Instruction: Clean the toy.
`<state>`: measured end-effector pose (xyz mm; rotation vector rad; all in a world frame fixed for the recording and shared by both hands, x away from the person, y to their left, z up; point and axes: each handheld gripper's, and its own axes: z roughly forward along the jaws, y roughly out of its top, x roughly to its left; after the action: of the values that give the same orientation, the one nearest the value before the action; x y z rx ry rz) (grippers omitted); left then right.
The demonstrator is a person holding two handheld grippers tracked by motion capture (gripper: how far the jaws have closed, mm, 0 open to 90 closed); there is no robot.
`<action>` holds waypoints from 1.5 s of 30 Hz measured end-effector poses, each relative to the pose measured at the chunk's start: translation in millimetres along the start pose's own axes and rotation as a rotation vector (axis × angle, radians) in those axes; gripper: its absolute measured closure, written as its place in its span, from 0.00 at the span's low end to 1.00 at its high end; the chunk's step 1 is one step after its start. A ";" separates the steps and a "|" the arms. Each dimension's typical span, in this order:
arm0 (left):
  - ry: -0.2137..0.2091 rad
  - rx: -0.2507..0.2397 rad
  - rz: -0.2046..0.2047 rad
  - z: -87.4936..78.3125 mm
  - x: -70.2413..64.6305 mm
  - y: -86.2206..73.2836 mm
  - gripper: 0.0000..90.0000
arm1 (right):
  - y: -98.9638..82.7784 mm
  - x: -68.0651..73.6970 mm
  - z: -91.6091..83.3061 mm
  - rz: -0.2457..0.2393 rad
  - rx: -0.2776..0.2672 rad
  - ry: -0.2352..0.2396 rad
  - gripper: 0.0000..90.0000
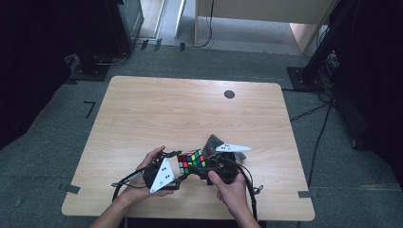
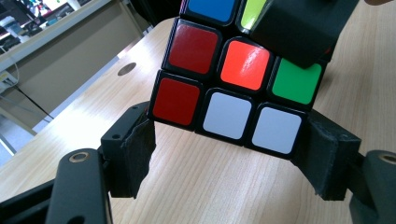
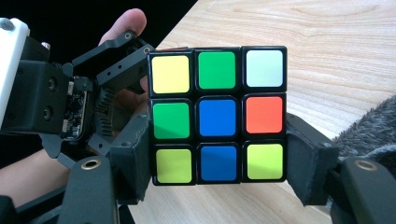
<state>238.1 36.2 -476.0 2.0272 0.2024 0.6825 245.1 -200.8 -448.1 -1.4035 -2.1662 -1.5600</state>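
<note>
A scrambled Rubik's cube [image 1: 191, 160] is held just above the wooden table [image 1: 190, 109] near its front edge, between both grippers. My right gripper [image 1: 203, 166] comes from the right. In the right gripper view its pads [image 3: 306, 158] press the two sides of the cube [image 3: 217, 114], so my right gripper [image 3: 217, 163] is shut on it. My left gripper [image 1: 179, 165] faces the cube from the left. In the left gripper view the cube's lowest row [image 2: 229, 116] sits between the tips of my left gripper [image 2: 229, 149]. Its pads [image 2: 137, 149] stand at the corners without clamping, so it is open.
A grey furry object [image 1: 214, 141] lies on the table just behind the right gripper, also at the edge of the right gripper view [image 3: 369, 126]. A black round spot [image 1: 229, 94] marks the far part of the table. Cables trail from both grippers toward the front edge.
</note>
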 end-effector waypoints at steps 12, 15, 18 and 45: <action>-0.052 -0.024 -0.008 -1.5 -0.2 1.7 0.36 | 1.1 -7.0 -1.5 0.012 0.030 0.026 0.37; -0.060 -0.025 -0.035 -2.3 2.9 1.5 0.36 | 1.6 -6.4 -2.7 -0.018 0.018 0.031 0.34; -0.071 -0.024 -0.062 -2.9 6.5 0.1 0.36 | 3.1 -5.4 -6.7 -0.041 -0.012 0.044 0.28; -0.065 -0.015 -0.312 -12.0 42.8 -10.6 0.36 | -2.9 -42.6 -37.4 -0.221 -0.229 -0.427 0.15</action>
<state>268.6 68.0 -463.7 1.9436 0.4626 0.4197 252.3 -256.4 -457.2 -1.7568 -2.5214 -1.7643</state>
